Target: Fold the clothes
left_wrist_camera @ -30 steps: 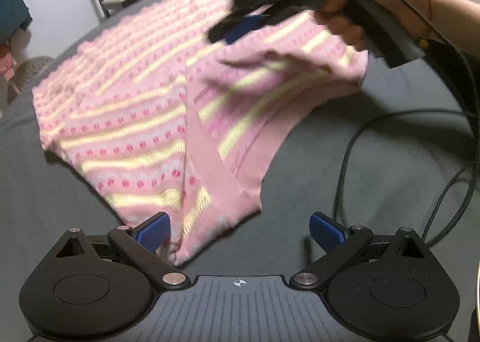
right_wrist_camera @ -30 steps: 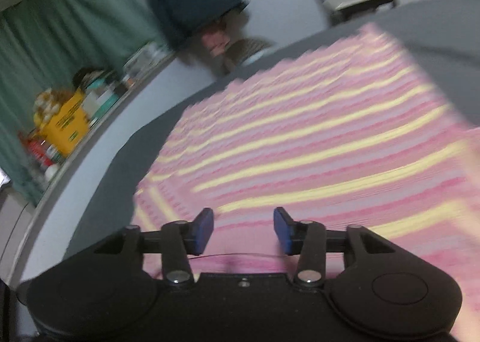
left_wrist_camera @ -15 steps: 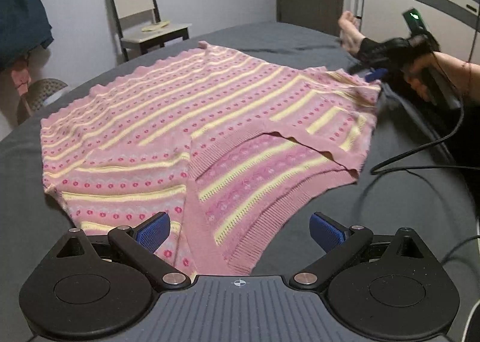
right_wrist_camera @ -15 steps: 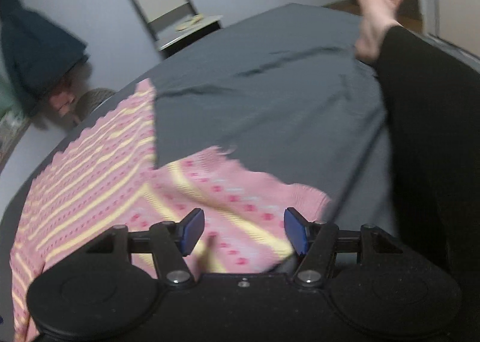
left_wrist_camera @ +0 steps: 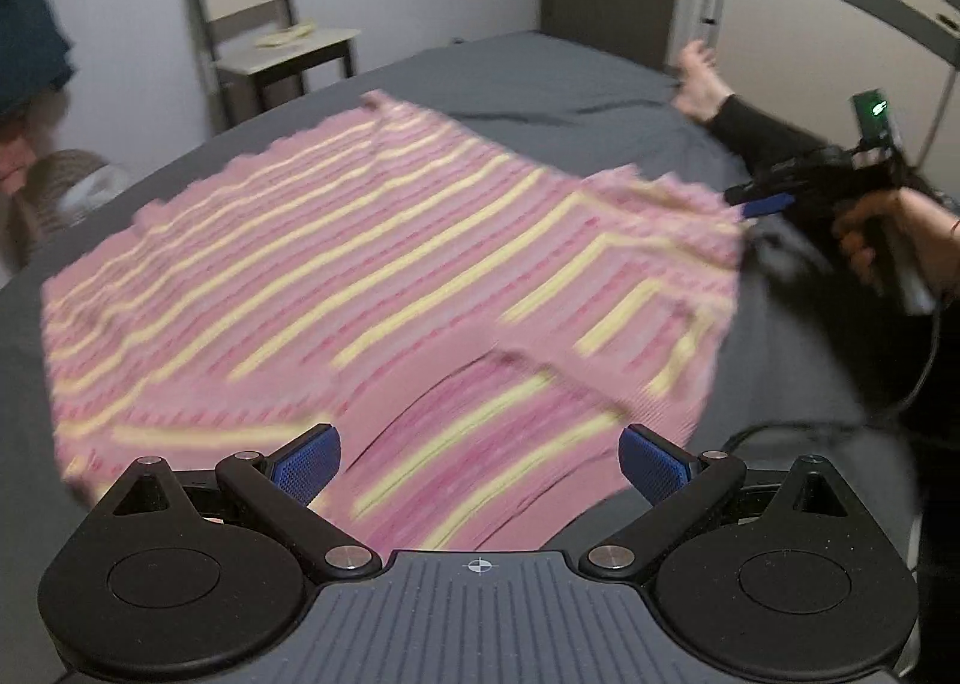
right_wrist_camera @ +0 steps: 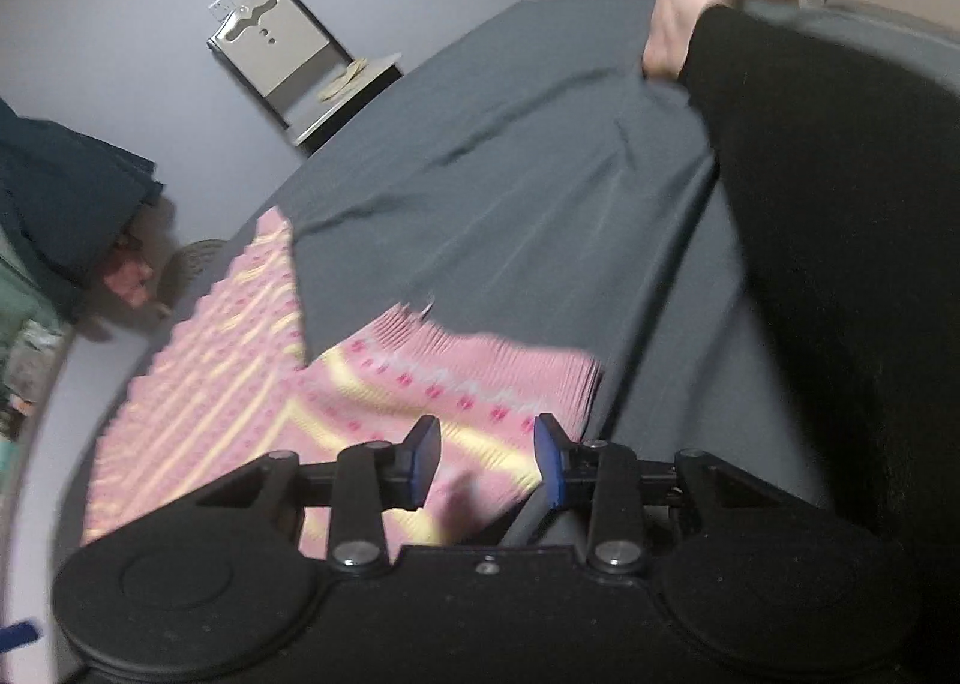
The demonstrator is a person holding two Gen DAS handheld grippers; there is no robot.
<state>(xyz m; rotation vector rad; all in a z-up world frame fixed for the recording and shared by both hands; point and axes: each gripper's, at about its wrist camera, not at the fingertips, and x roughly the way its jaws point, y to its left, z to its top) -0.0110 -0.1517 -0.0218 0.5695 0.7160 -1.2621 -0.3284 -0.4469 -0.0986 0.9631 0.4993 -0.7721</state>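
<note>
Left wrist view: the pink striped sweater (left_wrist_camera: 372, 288) lies spread across the grey bed (left_wrist_camera: 540, 78), its yellow bands running from the near left up toward the far right, so its long axis crosses the bed on that diagonal. Your left gripper (left_wrist_camera: 477, 459) hovers over the near hem with its blue pads wide apart and nothing between them. At the far right your right gripper (left_wrist_camera: 765, 201) sits at the sweater's right edge, where a flap already lies folded over the body. A wooden chair (left_wrist_camera: 270, 24) stands against the wall beyond.

Right wrist view: the right gripper (right_wrist_camera: 487, 459) points down at the ribbed end of the sweater (right_wrist_camera: 420, 378), which reaches out toward your leg (right_wrist_camera: 810, 204) on the bed (right_wrist_camera: 510, 174). The jaws are closing, with pink knit lying under the gap, but the pads do not yet press on it.

To do this pinch well, take both layers of the edge squarely between the pads before lifting, and keep the left gripper low to anchor the hem so the fold line stays straight along the stripes.
</note>
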